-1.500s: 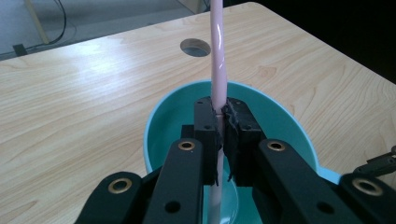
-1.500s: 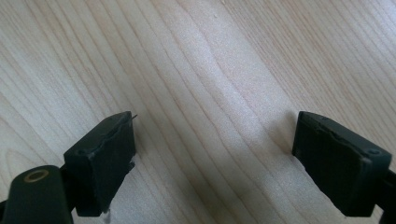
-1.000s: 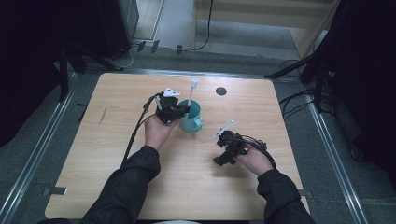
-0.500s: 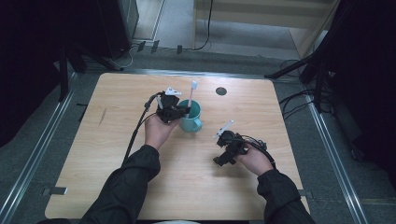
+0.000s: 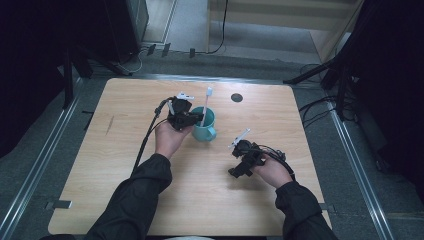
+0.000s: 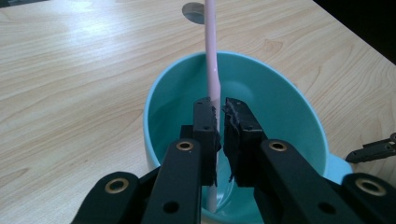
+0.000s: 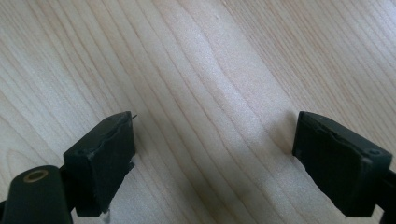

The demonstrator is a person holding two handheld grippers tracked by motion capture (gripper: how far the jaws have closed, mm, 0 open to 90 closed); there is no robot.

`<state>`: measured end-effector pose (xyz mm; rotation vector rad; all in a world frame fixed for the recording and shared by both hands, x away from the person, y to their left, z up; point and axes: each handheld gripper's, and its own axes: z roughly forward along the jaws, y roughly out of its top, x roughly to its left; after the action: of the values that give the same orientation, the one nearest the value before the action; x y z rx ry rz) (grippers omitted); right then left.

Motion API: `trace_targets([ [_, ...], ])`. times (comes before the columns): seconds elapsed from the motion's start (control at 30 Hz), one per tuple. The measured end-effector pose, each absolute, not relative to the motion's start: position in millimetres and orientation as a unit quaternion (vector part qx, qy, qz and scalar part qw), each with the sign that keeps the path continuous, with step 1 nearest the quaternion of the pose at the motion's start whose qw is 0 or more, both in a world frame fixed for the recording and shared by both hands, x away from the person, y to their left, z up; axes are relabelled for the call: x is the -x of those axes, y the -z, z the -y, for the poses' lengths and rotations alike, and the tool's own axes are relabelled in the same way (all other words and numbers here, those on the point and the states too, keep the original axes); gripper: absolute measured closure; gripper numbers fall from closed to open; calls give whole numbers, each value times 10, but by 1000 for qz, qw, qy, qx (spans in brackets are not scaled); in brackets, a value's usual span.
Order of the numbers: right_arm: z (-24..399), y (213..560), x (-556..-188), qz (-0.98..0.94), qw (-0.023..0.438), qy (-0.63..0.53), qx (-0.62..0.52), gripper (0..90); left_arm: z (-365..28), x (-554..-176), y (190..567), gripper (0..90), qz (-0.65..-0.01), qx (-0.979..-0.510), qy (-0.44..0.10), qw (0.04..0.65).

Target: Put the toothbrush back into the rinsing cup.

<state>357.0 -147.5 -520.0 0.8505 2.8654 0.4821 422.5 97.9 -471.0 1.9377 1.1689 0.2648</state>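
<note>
A teal mug [image 5: 205,126] stands near the middle of the wooden table [image 5: 125,165], with a pale pink toothbrush [image 5: 207,102] leaning upright in it. My left gripper [image 5: 194,119] reaches in from the mug's left. In the left gripper view its jaws [image 6: 220,109] stand over the mug [image 6: 280,107], shut on the toothbrush handle [image 6: 211,56] just above the rim. My right gripper [image 5: 241,164] rests low over bare wood to the right of the mug. In the right gripper view [image 7: 215,140] its jaws stand wide open with nothing between them.
A round dark hole [image 5: 236,97] sits in the tabletop behind the mug, seen as well in the left gripper view [image 6: 193,11]. Cables trail from both grippers across the table. Dark stands and floor cables surround the table's edges.
</note>
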Motion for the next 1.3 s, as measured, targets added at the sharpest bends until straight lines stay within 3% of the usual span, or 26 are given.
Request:
trace_targets([
  [0.63, 1469, 5206, -3568, -945, 56, -162, -278, 118, -1106, -4135, 4494, 806, -455, -780, -102, 418],
  [1.3, 1473, 5215, -3562, -944, 57, -167, -277, 104, -1545, -3862, 4324, 632, -445, -791, -70, 414],
])
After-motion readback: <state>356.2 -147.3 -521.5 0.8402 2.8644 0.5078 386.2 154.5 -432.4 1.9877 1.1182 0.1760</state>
